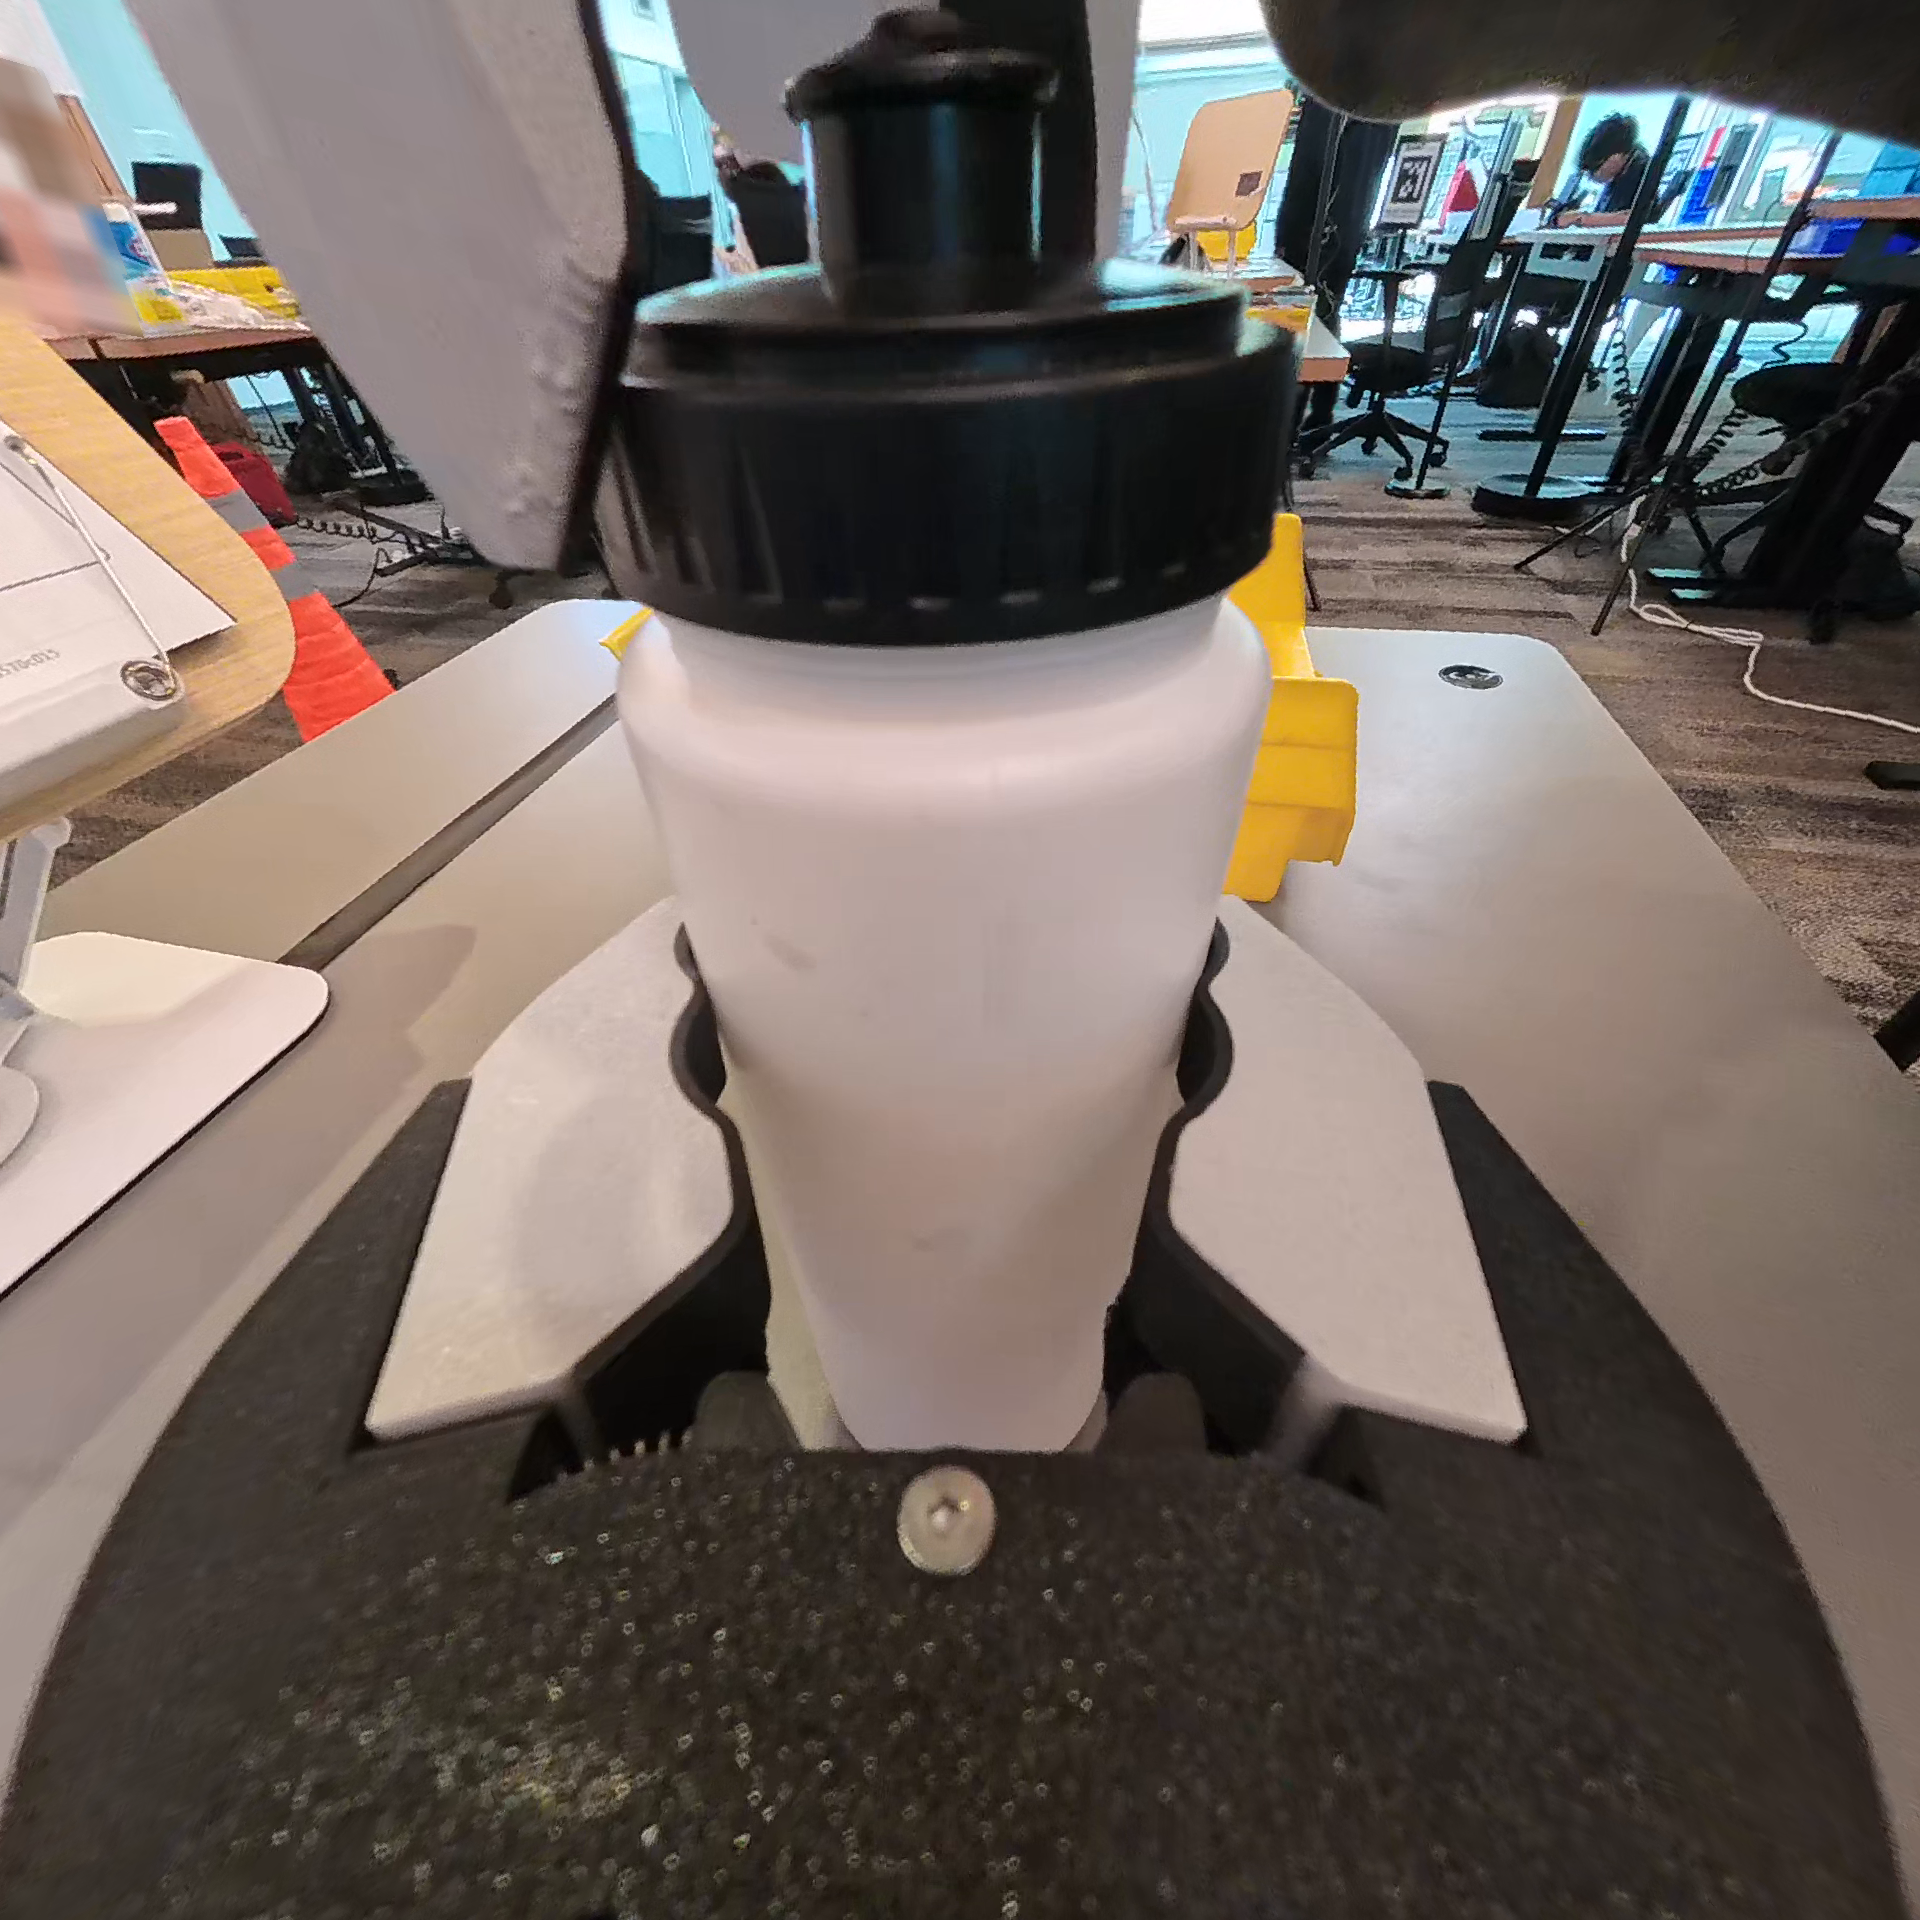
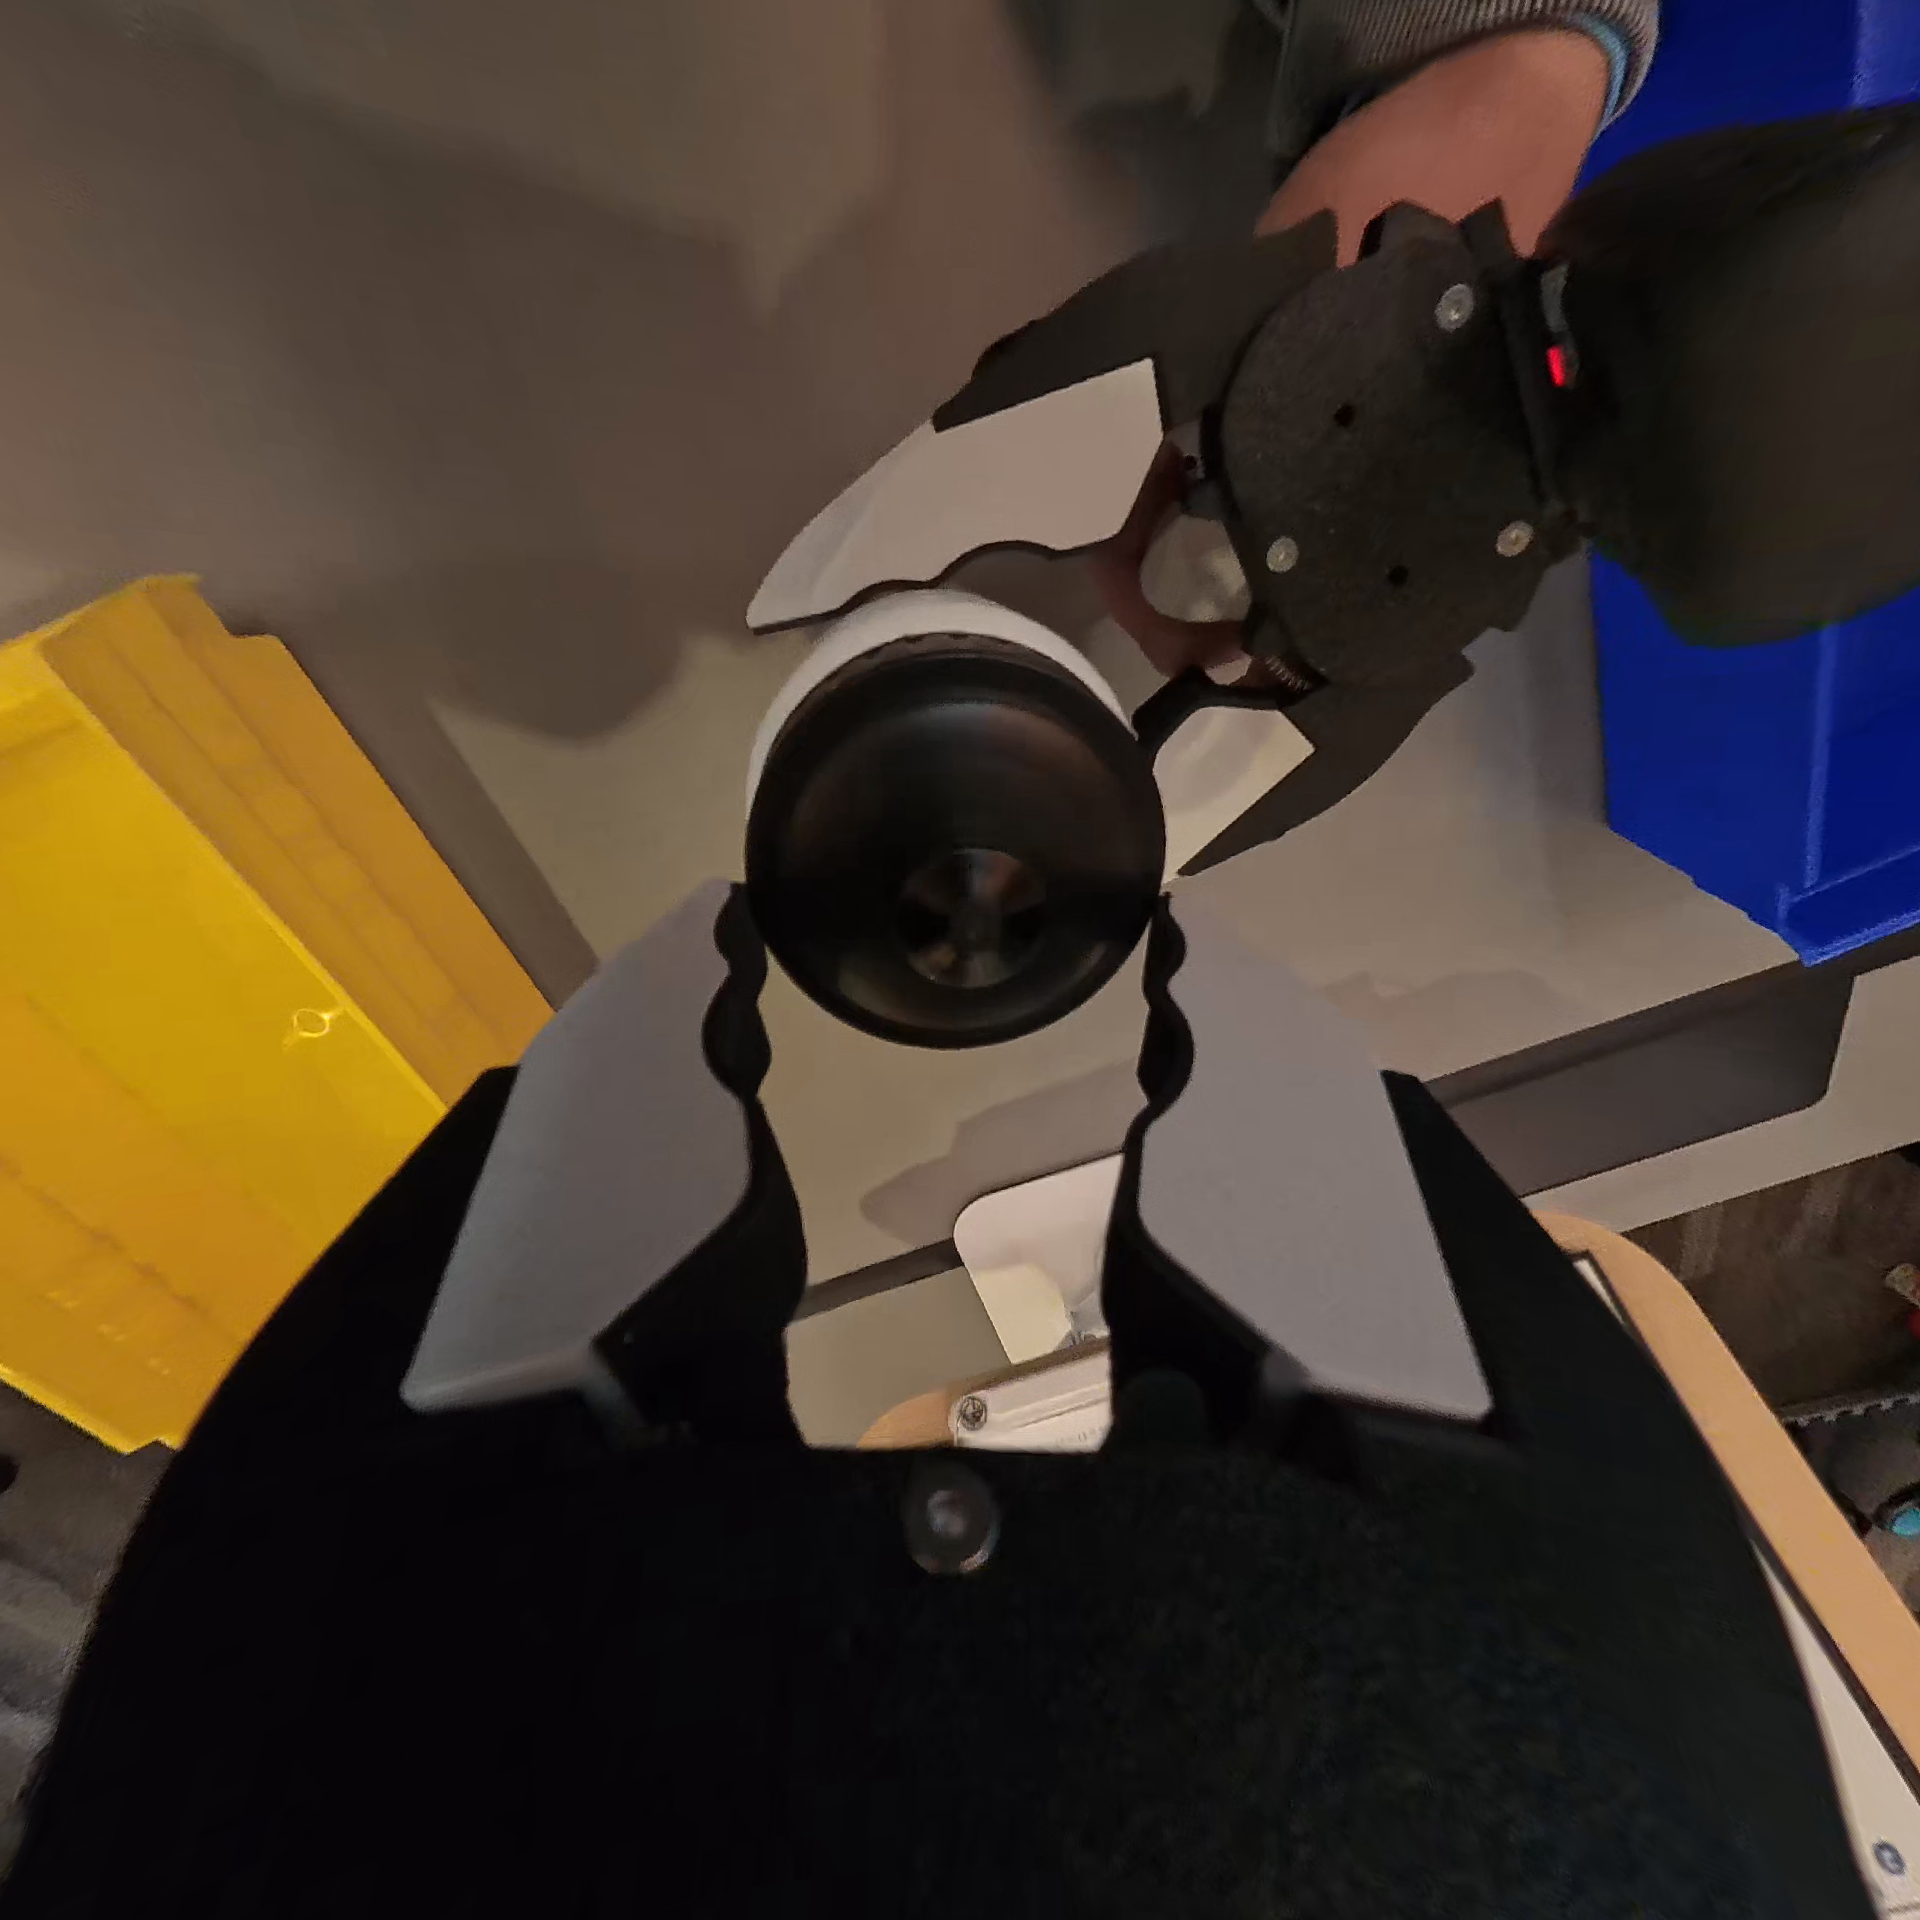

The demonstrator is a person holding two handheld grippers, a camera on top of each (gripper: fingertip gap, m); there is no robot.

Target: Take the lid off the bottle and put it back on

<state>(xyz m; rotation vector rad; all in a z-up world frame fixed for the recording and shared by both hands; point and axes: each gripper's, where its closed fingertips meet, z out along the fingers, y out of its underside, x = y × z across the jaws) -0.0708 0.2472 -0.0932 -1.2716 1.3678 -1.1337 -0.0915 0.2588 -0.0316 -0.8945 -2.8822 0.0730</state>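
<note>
Left claw (image 1: 951, 1039) is clamped around the white bottle (image 1: 945, 935), holding it upright just over the grey surface (image 1: 1558, 831). From above the bottle, the right claw (image 2: 951, 935) straddles the black lid (image 2: 951, 842), its tips at the rim; the blur hides whether they bite yet, so I cannot tell its state. Judged risks: tips this shallow could slip off the ribbed rim when twisting, and torque could spin the bottle in the left claw. A yellow bin (image 2: 208, 987) lies beside the bottle.

Carpeted office (image 1: 1558, 540), desks (image 1: 1621, 244), chairs (image 1: 1392, 364).
</note>
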